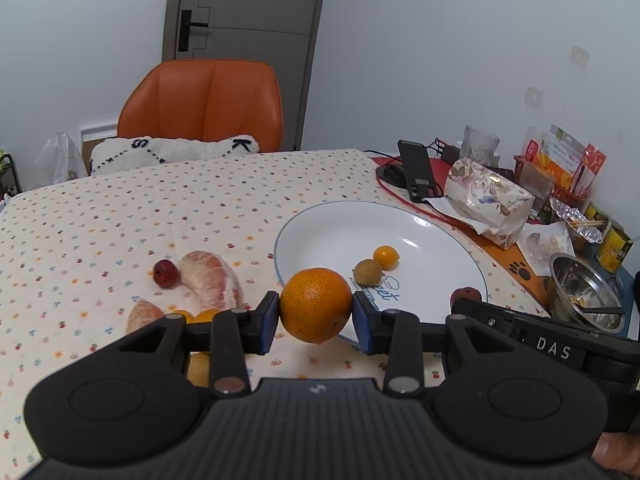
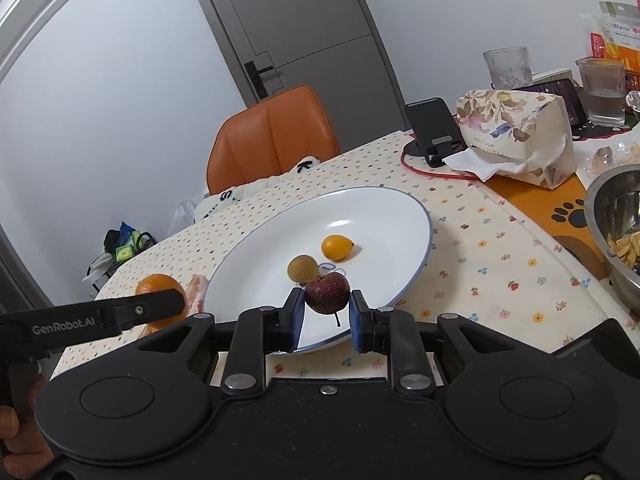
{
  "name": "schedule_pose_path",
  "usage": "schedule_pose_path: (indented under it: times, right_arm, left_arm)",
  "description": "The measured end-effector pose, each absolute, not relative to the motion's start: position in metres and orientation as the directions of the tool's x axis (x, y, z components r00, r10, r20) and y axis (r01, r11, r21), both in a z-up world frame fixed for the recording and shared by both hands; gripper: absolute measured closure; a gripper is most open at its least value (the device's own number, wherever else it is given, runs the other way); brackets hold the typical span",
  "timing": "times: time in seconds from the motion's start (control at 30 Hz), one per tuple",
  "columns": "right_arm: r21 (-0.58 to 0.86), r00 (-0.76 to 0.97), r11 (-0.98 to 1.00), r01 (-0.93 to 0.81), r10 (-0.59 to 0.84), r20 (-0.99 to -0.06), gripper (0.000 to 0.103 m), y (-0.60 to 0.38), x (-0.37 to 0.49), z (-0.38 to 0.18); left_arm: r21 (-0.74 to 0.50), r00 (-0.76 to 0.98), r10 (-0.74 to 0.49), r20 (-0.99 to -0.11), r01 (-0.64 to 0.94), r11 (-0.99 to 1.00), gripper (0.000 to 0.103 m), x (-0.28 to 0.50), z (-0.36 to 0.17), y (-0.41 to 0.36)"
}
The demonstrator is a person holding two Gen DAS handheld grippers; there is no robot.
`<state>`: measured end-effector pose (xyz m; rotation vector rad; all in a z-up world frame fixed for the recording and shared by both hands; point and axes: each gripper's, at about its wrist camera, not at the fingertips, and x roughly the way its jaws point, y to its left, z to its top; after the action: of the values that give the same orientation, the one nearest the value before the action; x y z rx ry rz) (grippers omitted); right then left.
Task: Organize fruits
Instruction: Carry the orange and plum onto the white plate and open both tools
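Since both fruits are bound for the white blue-rimmed plate (image 2: 416, 220), a round orange mandarin (image 1: 316, 305) is clamped by the left gripper (image 1: 315, 318) — a dark-red stemmed berry (image 2: 327, 293) by the right gripper (image 2: 326, 318).

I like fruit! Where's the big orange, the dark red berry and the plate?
orange (image 1: 315, 305), left wrist view, middle of peel.
dark red berry (image 2: 327, 293), right wrist view, front skin.
plate (image 2: 376, 216), right wrist view, bare inside.
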<state>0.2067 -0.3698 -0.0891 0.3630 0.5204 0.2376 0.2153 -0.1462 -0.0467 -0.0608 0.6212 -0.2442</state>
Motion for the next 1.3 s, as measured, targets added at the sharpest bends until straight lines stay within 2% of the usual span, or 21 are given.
schedule_pose_path:
  times: [0.1, 0.17, 0.47, 0.67, 0.9, 1.03, 1.3]
  right_arm:
    - [0.403, 0.842, 0.906, -0.132, 0.317, -0.436, 0.08, -0.372, 0.209, -0.09]
    - [0.402, 0.838, 0.904, -0.147, 0.33, -0.435, 0.076, -0.373, 0.21, -0.09]
    - [0.39, 0.835, 0.908, -0.155, 0.331, -0.439, 0.075, -0.373, 0.21, -0.089]
    - [0.389, 0.829, 0.907, -0.162, 0.339, -0.444, 0.074, -0.37, 0.21, -0.09]
    - [0.391, 0.831, 0.908, -0.151, 0.33, -0.447, 0.072, -0.367, 0.208, -0.087]
    - [0.388, 0.833, 0.909, -0.151, 0.328, -0.445, 0.069, -0.365, 0.204, -0.084]
    - [0.372, 0.837, 0.914, -0.163, 0.328, -0.438, 0.058, -0.356, 0.197, -0.077]
  left_arm:
    - [-0.126, 0.779, -0.252, -0.574, 0.22, 0.967, 0.065, 0.223, -0.05, -0.153]
    - [-0.127, 0.774, -0.257, -0.579, 0.225, 0.966, 0.065, 0.228, -0.052, -0.157]
    - [-0.134, 0.759, -0.27, -0.593, 0.237, 0.962, 0.065, 0.243, -0.057, -0.167]
    - [-0.136, 0.772, -0.263, -0.579, 0.226, 0.965, 0.059, 0.241, -0.053, -0.162]
    - [-0.135, 0.786, -0.239, -0.569, 0.197, 0.971, 0.045, 0.231, -0.048, -0.149]
    - [-0.131, 0.798, -0.216, -0.562, 0.172, 0.976, 0.033, 0.225, -0.045, -0.139]
    - [-0.122, 0.822, -0.162, -0.546, 0.113, 0.986, 0.02, 0.212, -0.039, -0.116]
